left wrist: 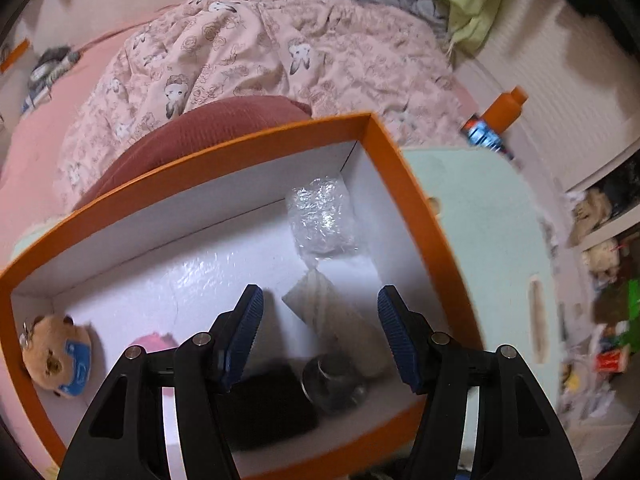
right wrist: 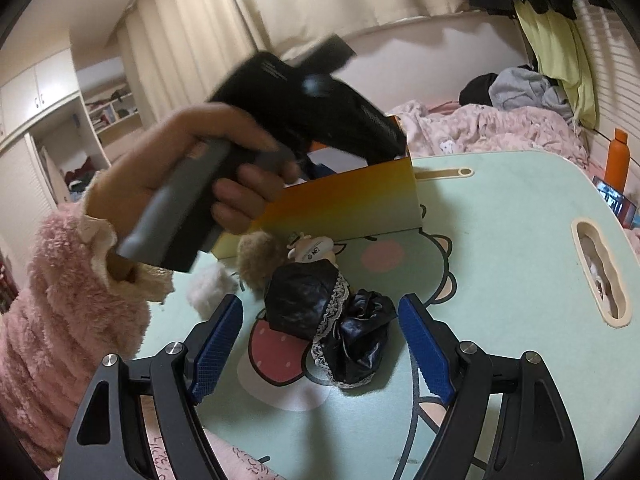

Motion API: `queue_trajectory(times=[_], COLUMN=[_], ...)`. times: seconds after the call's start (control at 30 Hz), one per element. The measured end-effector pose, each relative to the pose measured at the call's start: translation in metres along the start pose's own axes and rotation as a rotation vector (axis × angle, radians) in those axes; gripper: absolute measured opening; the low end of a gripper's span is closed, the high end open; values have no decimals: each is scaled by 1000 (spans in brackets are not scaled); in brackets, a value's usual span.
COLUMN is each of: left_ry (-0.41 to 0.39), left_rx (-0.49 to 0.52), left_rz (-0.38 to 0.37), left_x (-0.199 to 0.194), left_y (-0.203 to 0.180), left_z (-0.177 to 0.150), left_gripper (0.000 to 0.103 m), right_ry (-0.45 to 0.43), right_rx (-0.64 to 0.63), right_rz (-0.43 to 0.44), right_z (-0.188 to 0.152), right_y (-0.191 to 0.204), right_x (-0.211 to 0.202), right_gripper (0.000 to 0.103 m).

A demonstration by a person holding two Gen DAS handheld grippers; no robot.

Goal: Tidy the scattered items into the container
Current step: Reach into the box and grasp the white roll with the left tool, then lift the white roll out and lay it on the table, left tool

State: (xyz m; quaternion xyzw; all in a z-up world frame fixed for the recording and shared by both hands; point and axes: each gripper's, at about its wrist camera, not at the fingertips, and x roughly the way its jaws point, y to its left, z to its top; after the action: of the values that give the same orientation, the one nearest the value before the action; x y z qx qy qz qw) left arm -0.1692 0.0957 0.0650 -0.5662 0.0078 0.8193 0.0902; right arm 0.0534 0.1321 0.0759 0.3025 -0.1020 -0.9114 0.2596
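Note:
My left gripper (left wrist: 320, 300) is open and empty, held above the inside of the orange box (left wrist: 256, 140). In the box lie a crumpled clear plastic wrap (left wrist: 322, 216), a beige cloth piece (left wrist: 332, 308), a dark round glassy item (left wrist: 332, 380), a black flat item (left wrist: 268, 404), a pink item (left wrist: 154, 340) and a small bear plush (left wrist: 56, 356). My right gripper (right wrist: 320, 312) is open, with a black lace-trimmed bundle (right wrist: 328, 316) on the table between and just beyond its fingers. The box (right wrist: 348, 204) stands behind it, with the left gripper body (right wrist: 304, 108) over it.
A mint-green folding table (right wrist: 500, 260) with a cartoon print carries a brown plush (right wrist: 260, 260), a white fluffy item (right wrist: 208, 284) and a small figure toy (right wrist: 312, 250) by the box. An orange bottle (right wrist: 616, 156) stands at the far right. A bed with a pink quilt (left wrist: 260, 48) lies behind.

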Motion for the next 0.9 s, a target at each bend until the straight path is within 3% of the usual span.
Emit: queue_trajectory(times=[0.03, 0.13, 0.33, 0.57, 0.9], left_ry=[-9, -25, -86, -249, -280], left_rx=[14, 14, -14, -12, -4], left_rz=[19, 28, -18, -107, -162], left_x=[0, -3, -21, -91, -110], left_y=[-2, 2, 22, 38, 38], left_z=[0, 1, -3, -23, -36], left_gripper=[40, 34, 30, 26, 26], right_ry=[-1, 3, 4, 11, 18], right_rx=[2, 9, 18, 19, 23], right_rz=[0, 1, 0, 0, 0], right_z=[0, -1, -2, -3, -1], right_y=[0, 0, 1, 1, -3], right_x=[0, 0, -1, -1, 2], right_gripper=[80, 80, 80, 80, 80])
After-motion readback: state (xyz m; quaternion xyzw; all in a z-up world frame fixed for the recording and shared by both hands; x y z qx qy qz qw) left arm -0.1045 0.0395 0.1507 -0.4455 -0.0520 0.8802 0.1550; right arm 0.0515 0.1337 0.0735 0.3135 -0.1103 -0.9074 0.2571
